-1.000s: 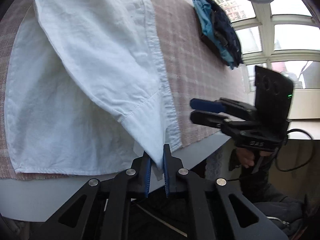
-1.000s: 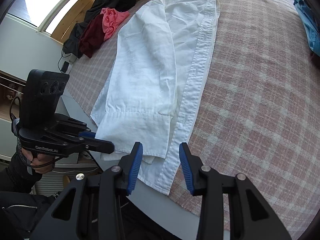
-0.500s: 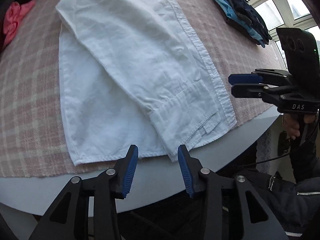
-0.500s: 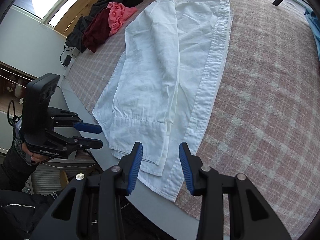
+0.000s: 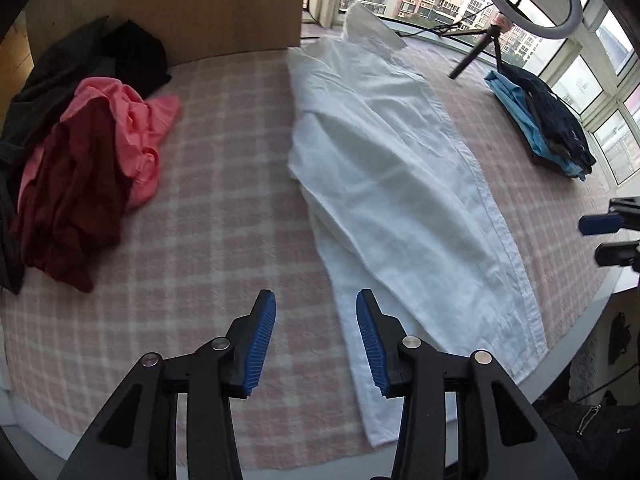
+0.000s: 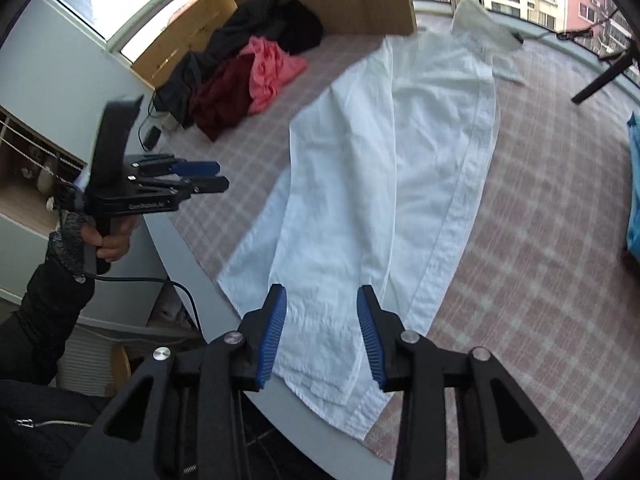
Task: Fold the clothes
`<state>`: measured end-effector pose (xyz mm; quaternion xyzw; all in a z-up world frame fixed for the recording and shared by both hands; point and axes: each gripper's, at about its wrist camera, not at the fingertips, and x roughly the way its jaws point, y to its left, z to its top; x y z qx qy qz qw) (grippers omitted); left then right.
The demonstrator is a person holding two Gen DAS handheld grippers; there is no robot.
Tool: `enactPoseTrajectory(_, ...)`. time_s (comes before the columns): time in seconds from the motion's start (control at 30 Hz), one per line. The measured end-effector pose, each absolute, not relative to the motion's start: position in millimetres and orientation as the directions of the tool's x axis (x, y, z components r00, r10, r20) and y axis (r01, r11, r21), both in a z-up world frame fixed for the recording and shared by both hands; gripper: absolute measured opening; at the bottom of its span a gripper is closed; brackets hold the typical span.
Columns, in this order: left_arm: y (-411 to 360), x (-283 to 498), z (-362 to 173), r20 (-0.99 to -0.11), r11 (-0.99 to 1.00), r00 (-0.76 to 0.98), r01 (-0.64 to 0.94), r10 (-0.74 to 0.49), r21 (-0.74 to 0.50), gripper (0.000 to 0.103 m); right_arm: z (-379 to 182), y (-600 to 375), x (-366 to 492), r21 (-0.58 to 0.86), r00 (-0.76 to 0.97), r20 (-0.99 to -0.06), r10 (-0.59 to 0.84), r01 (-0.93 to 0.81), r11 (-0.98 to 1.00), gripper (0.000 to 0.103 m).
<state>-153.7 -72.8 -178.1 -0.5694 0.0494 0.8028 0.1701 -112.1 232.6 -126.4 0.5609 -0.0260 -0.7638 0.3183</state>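
The white shirt (image 5: 400,200) lies flat on the checked cloth (image 5: 220,208) covering the counter (image 6: 188,264). Its long axis runs from the near counter edge away toward the windows, collar (image 5: 372,32) at the far end and hem at the near edge (the hem slightly overhangs the rim). A sleeve (image 6: 340,208) is folded lengthwise over the body, its cuff near the hem, and the button placket (image 6: 468,184) runs down the shirt's right side.

The left gripper (image 5: 316,340) hangs spread and empty above the cloth, just left of the shirt's lower edge. The right gripper (image 6: 322,332), also spread and holding nothing, hovers over the cuff.

A heap of red, pink and black clothes (image 5: 80,152) sits well apart on the left; a folded blue stack (image 5: 540,120) lies far right.
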Motion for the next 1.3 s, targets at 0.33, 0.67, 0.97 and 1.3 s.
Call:
enactPoseTrajectory(0.33,-56.3,-226.3,-229.7,-0.881,-0.812,-0.332,-0.576,0.337,-0.093,0.039,-155.1,168.8,-310.6,0.408,-0.237,-0.845,-0.479,0.293,-0.865,0.041)
enactPoseTrajectory(0.67,-38.2,-225.9,-231.5,-0.852,-0.657,-0.349,-0.753,0.391,0.007,0.039,-205.8,114.8,-420.4,0.381,-0.164,-0.892,-0.421,0.228,-0.896,0.041)
enactPoseTrajectory(0.97,-36.9,-236.7,-240.1,-0.846,-0.595,-0.301,-0.803,0.441,-0.025,0.042,-244.2,97.6,-456.0,0.381,-0.056,-0.914,-0.402,0.216,-0.899,0.041)
enactPoseTrajectory(1.3,-34.6,-241.4,-241.9,-0.842,-0.569,-0.257,-0.819,0.474,-0.071,0.009,-246.5,100.3,-456.5,0.436,-0.040,-0.888,-0.458,0.244,-0.866,0.003)
